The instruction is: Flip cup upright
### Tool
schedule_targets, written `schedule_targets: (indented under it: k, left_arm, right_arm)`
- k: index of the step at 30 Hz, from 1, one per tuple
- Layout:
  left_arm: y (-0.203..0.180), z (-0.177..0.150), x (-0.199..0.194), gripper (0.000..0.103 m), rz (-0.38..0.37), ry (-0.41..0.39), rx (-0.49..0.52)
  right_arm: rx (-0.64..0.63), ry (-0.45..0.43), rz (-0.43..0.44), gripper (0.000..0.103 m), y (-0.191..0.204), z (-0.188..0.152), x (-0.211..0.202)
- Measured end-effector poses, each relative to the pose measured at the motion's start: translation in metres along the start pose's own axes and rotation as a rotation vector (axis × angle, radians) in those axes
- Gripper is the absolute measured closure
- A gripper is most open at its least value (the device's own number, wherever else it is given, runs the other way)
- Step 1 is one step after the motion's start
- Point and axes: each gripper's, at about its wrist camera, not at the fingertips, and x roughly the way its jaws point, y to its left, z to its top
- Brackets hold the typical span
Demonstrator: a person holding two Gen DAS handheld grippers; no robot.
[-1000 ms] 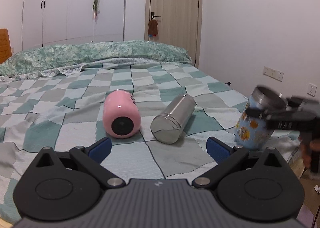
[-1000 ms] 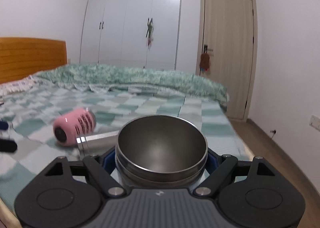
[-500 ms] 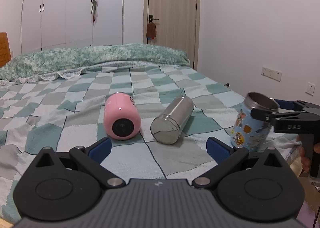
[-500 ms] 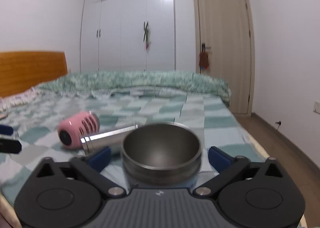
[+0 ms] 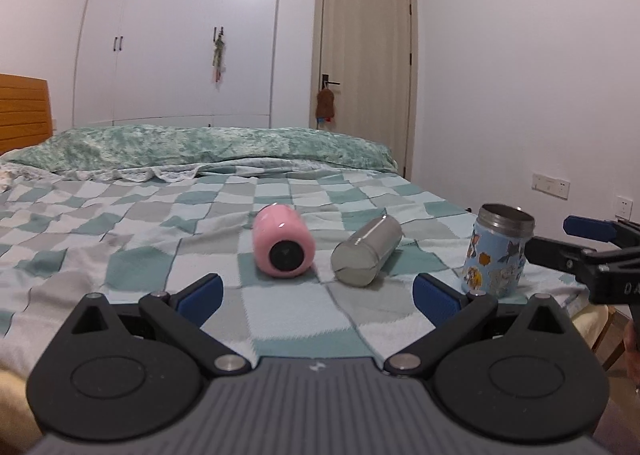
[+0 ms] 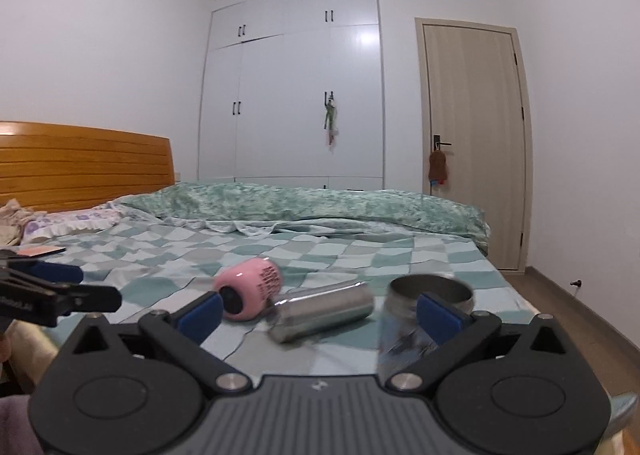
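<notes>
Blue sticker cup (image 5: 496, 253) stood upright near the checked bedspread's (image 5: 120, 215) right edge, right gripper (image 6: 318, 309) spread and empty beside it, left gripper (image 5: 316, 289) likewise spread; judged next: pink cup (image 5: 284, 241) or steel cup (image 5: 368, 251), both lying sideways.

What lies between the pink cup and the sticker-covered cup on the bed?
The steel cup, on its side, lies between the pink cup and the upright sticker cup; left wrist view.
</notes>
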Motion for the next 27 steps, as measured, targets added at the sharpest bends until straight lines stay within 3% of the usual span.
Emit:
schedule_targets:
  k: [15,27]
  left_arm:
    - [0.006,-0.056,-0.029,0.0,0.165,-0.103,-0.002]
    - [0.003,-0.062,-0.031,0.0,0.17,-0.126,0.009]
  right_arm:
    - [-0.068,-0.038,-0.072,0.0,0.04,-0.047,-0.025]
    - [-0.06,-0.047,-0.089,0.0,0.04,-0.05,-0.025]
